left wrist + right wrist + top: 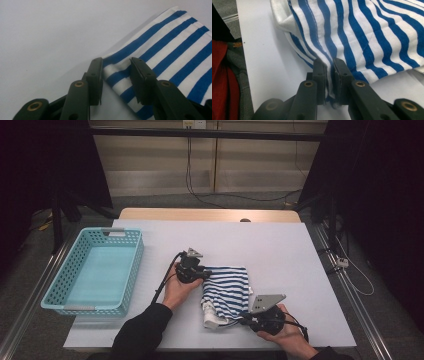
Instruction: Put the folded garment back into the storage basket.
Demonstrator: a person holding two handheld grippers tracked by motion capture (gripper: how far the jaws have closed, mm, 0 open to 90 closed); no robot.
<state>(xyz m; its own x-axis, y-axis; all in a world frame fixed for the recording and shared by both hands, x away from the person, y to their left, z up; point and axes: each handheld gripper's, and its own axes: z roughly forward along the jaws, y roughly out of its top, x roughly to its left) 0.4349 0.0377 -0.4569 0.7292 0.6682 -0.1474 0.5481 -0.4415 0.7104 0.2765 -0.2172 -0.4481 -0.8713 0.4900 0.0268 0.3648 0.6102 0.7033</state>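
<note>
Folding looks partway done: the blue-and-white striped cloth point(226, 292) is lying in a narrow folded bundle on the white worktop point(280, 250) between the two grippers, and at least one more fold or the move to a container appears to be left. The right gripper point(329, 65) is pinching a bunched near edge of the cloth between nearly closed fingers point(320, 75), while the left gripper point(116, 65) is straddling the far corner, fingers point(96, 72) spread and not yet pressing. A turquoise perforated basket point(127, 265) is sitting well to the left of the left fingers; nothing is blocking the way.
</note>
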